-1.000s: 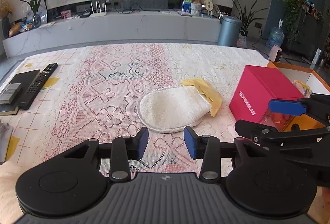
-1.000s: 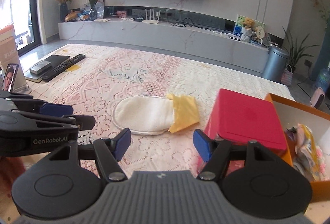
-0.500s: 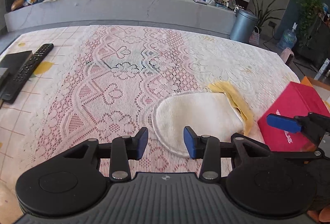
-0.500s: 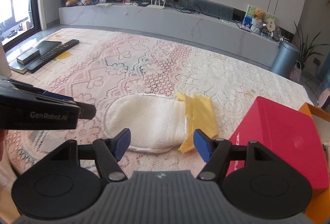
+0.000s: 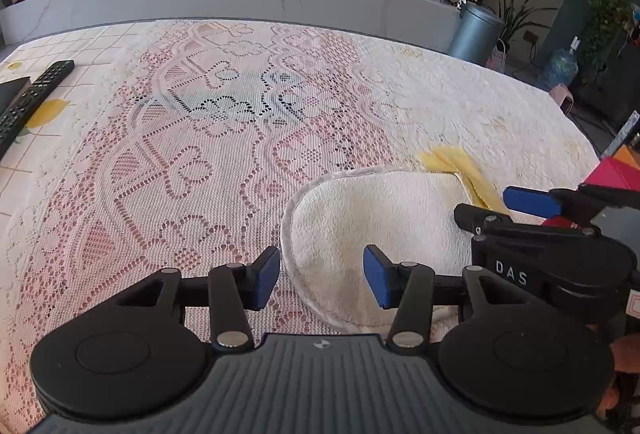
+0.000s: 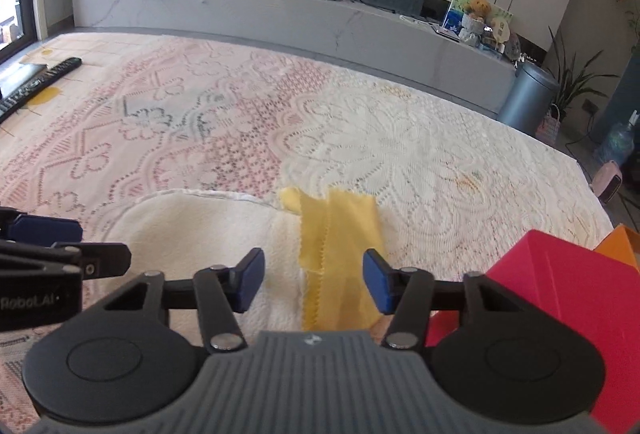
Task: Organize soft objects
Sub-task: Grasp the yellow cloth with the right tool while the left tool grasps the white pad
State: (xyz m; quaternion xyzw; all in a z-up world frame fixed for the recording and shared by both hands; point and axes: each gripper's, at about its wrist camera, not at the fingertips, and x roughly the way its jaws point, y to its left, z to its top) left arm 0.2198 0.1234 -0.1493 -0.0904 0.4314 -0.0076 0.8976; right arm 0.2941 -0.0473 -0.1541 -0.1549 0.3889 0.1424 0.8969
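A cream oval terry mitt (image 5: 372, 218) lies flat on the lace tablecloth, with a yellow cloth (image 5: 460, 170) at its right end. My left gripper (image 5: 322, 276) is open and empty, low over the mitt's left rounded edge. My right gripper (image 6: 314, 280) is open and empty, low over the seam where the yellow cloth (image 6: 340, 254) overlaps the mitt (image 6: 200, 230). Each gripper shows from the side in the other's view, the right one (image 5: 532, 202) and the left one (image 6: 40, 230).
A red box (image 6: 560, 298) stands right of the cloths, with an orange box (image 6: 618, 244) behind it. A black remote (image 5: 32, 98) and a dark book lie at the table's far left. A lace tablecloth (image 5: 240, 138) covers the table.
Both grippers have moved forward and down toward the cloths, which now sit close under the fingers. The left gripper's jaws have opened wider. The cloths have not moved.
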